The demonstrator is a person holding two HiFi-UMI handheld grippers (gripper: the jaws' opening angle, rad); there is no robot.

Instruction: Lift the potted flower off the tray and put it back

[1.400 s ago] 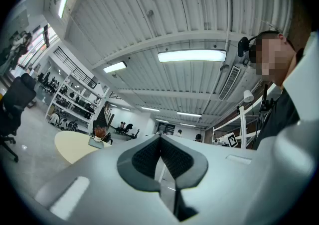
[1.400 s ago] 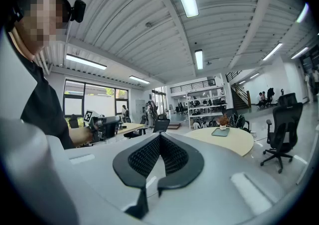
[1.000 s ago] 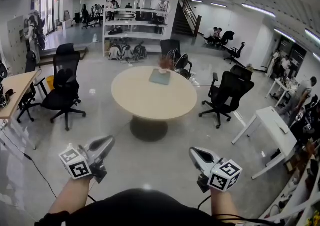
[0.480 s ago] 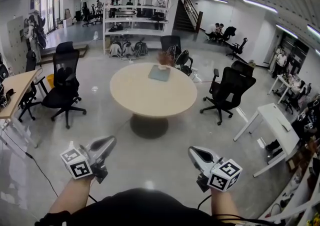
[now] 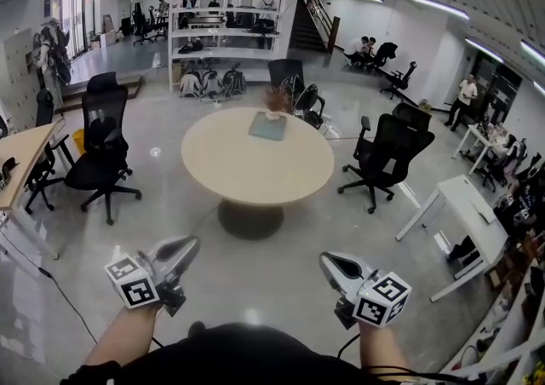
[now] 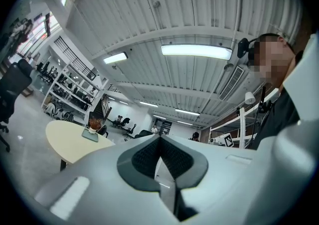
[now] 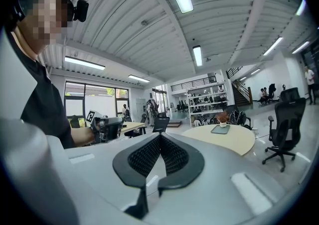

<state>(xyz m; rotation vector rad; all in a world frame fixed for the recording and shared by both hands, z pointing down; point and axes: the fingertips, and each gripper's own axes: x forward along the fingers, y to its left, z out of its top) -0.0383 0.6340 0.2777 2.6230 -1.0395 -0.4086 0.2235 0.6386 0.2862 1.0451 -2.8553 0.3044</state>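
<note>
— Progress on the lift, as you read it?

— None that shows. The potted flower [image 5: 276, 102] stands at the far edge of the tray [image 5: 268, 128], which lies on the far side of the round table [image 5: 255, 175]. The person is well short of that table, with open floor [image 5: 255, 277] between. By my judgement every step is left: reaching the table, gripping the pot, raising it, setting it back.

— And the grippers?

— The left gripper [image 5: 189, 244] has its jaws pressed together with nothing between them; its own view shows the dark pads [image 6: 142, 157] meeting at the tip. The right gripper [image 5: 327, 261] is the same, closed on itself and empty. Both are held low in front of the body, well apart from each other. They would need to spread before either could take the pot.

— What can't you make out?

— The flower is small and soft in every view: a reddish top over a pale pot, no more. I cannot tell whether the pot sits inside the tray or just behind its far rim. In the left gripper view the gripper's own body cuts off much of the table. The right gripper view shows the flower [image 7: 223, 118] and tray [image 7: 220, 129] more cleanly, though far off. The person's forearms run out of the bottom of the head view.
</note>
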